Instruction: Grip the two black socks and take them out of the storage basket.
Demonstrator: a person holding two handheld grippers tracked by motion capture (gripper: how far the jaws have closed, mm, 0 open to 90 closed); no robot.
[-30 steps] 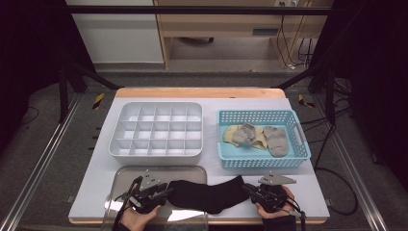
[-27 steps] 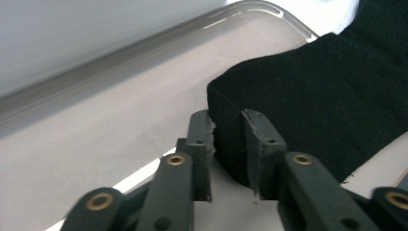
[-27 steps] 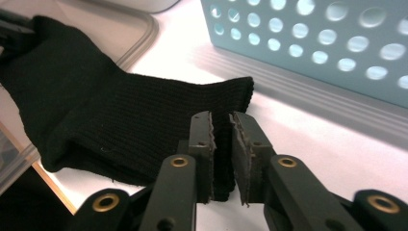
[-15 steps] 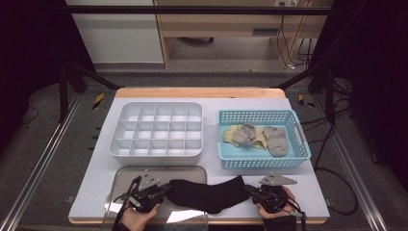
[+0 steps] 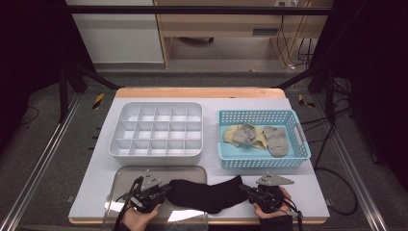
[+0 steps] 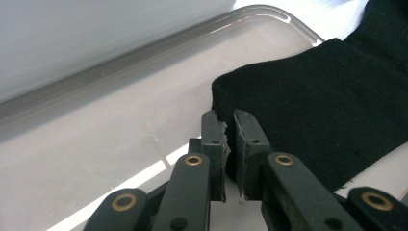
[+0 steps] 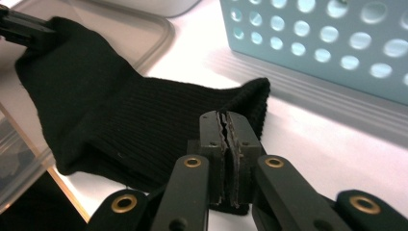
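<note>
No writing, label, brand, number or sign can be read on anything in these views.

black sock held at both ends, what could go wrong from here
1. The left gripper pinches only the very edge of the black sock; its jaws have just been closing, and a pull could slip the cloth free.
2. The right gripper grips close to the cuff rim, so tension may stretch or release it.
3. The sock lies half over the clear tray; lifting it unevenly could drag on the tray's rim and shift it.
</note>
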